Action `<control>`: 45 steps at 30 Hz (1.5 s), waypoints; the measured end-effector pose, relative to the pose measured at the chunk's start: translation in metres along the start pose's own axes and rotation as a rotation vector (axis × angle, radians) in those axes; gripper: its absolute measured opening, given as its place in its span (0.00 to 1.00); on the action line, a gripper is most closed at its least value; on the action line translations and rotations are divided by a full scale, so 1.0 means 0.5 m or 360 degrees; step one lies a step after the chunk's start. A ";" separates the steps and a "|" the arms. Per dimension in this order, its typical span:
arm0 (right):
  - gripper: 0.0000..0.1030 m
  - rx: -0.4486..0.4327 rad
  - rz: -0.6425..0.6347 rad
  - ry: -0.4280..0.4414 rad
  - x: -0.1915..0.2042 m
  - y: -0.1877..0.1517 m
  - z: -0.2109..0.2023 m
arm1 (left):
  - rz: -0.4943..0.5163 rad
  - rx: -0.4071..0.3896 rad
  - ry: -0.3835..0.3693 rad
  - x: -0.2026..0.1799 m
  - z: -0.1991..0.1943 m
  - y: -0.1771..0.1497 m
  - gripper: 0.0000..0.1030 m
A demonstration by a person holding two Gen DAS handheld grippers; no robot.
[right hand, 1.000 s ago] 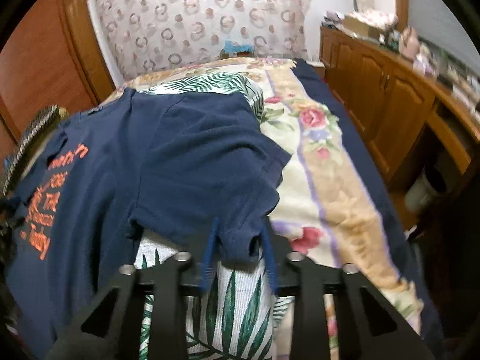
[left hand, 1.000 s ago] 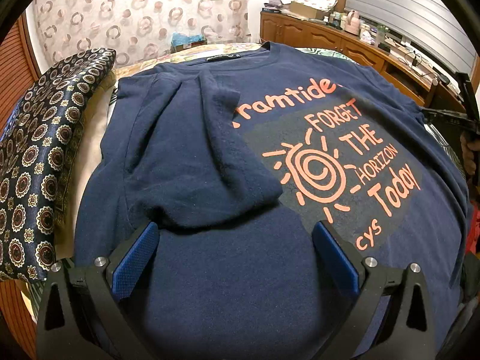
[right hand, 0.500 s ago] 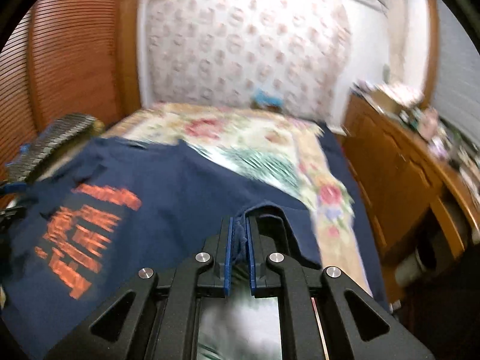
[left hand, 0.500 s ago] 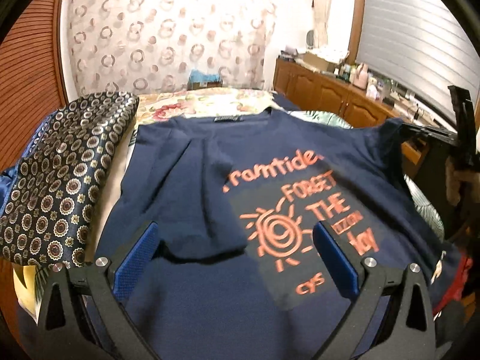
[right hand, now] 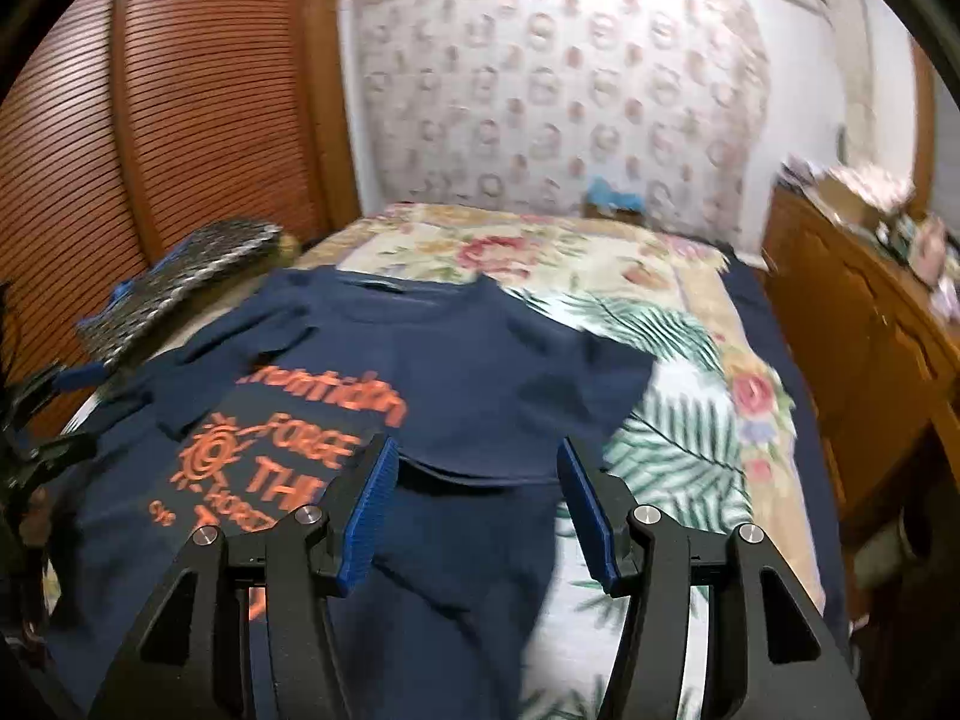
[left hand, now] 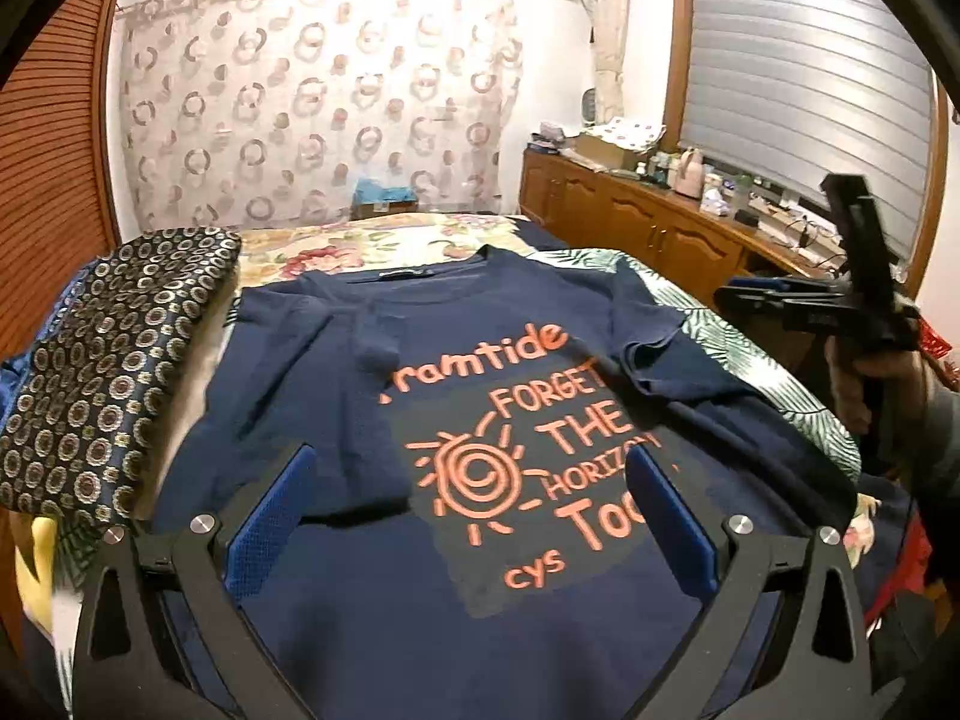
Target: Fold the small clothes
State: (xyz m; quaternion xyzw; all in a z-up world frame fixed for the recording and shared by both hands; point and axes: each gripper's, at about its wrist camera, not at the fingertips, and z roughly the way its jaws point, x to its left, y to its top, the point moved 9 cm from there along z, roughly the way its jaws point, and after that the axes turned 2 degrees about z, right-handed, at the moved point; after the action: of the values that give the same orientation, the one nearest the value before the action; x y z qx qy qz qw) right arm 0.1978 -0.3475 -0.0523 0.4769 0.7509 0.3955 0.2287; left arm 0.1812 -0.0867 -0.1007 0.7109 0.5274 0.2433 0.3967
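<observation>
T-shirt: a navy T-shirt (left hand: 372,588) with an orange sun print lies face up on the bed, collar at the far end; both sleeves are turned in over the chest, the right sleeve (right hand: 516,396) lying flat beside the lettering.
Right gripper: the right gripper (right hand: 477,507) hovers over the shirt's right side; its jaws have just been opening and stand parted, blue pads clear of the cloth, nothing gripped.
Left gripper: the left gripper (left hand: 468,531) hangs over the lower half of the shirt, jaws spread wide, holding nothing.
Hand: a hand (left hand: 870,384) grips the right tool at the right edge of the left wrist view.
Bed: the bedspread (right hand: 678,438) shows palm leaves and roses, bare to the right of the shirt.
Patterned cloth: a folded dark cloth with ring motifs (left hand: 102,372) sits at the left, beside the shirt.
Room: a ring-patterned curtain (left hand: 312,114) hangs at the far wall; a slatted wooden door (right hand: 180,120) is left; a wooden cabinet (left hand: 636,228) runs along the right, its top cluttered with small items, under a closed blind (left hand: 804,96).
Containers: a box (left hand: 606,147) stands on the cabinet; contents cannot be made out.
</observation>
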 end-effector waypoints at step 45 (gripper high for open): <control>0.59 0.0116 -0.0058 0.0152 0.079 0.202 0.269 | -0.0076 0.0019 0.0147 0.166 0.042 0.065 0.99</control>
State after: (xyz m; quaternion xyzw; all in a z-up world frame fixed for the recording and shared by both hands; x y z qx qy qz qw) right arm 0.3313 -0.2384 -0.0474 0.4519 0.7834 0.3858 0.1823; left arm 0.2424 -0.0189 -0.0923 0.6885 0.5633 0.2631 0.3733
